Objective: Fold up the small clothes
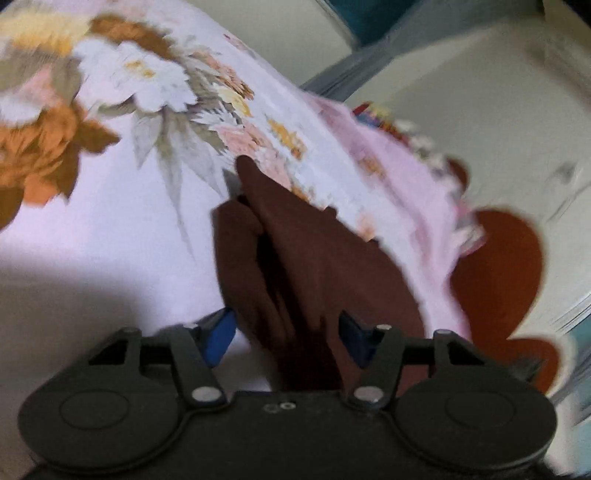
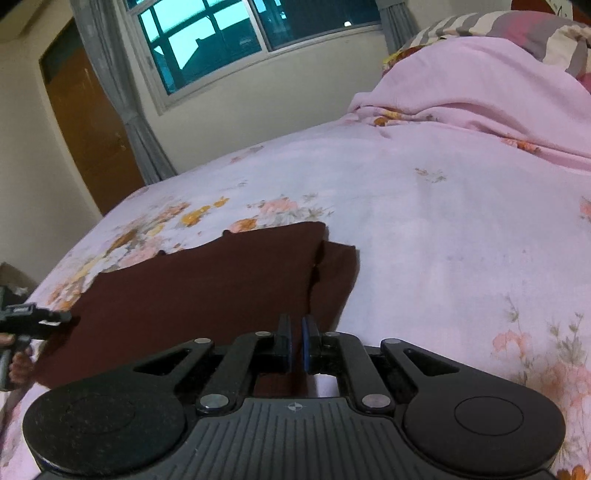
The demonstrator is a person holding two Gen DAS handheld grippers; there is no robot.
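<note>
On the pink floral bedsheet (image 2: 424,229), the dark maroon cloth garment (image 2: 207,280) lay; the right gripper (image 2: 296,345) was clenched on its edge, while the left gripper (image 1: 286,339) stood released around its folds.

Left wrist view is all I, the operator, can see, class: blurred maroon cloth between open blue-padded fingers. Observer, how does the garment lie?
Observer: The dark maroon cloth garment lies flat on the pink floral bedsheet, one layer folded over.
Operator: And the right gripper?
Observer: The right gripper has its jaws nearly together at the garment's near edge; whether it pinches cloth is unclear.
Operator: What's behind the bed?
Observer: A window with grey curtains.
</note>
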